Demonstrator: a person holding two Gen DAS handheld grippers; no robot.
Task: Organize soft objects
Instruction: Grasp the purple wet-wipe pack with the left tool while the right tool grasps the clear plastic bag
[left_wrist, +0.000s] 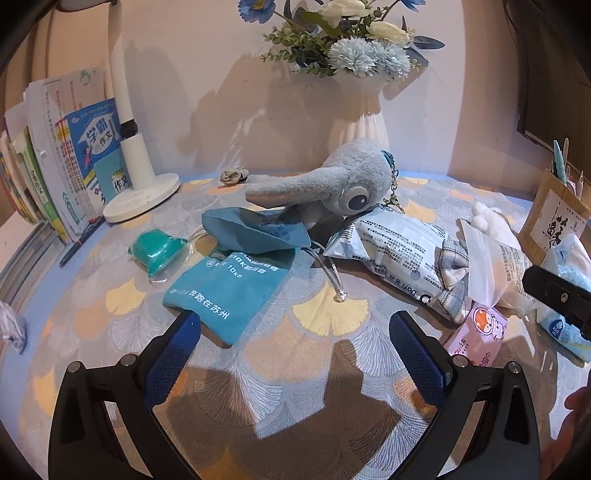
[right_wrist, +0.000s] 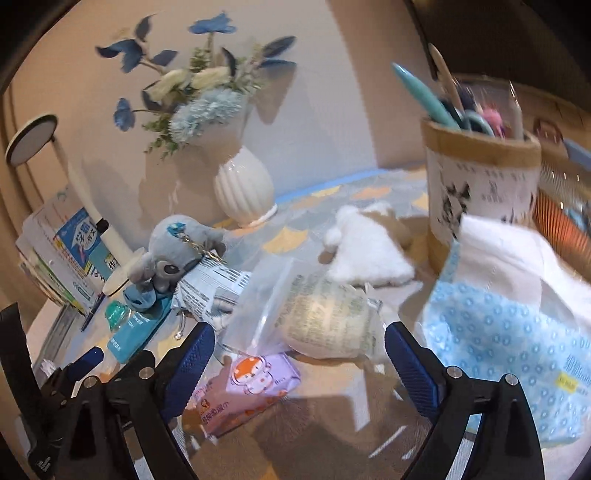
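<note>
Both the left tongs (left_wrist: 295, 343) and right tongs (right_wrist: 299, 354) are held apart, empty. The soft toy (left_wrist: 332, 188) is leaned by the vase (left_wrist: 358, 125), which could be knocked over.

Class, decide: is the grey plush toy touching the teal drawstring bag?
Touching. In the left wrist view the grey plush toy lies with its long ear and body resting on the teal drawstring bag's bunched upper end.
</note>
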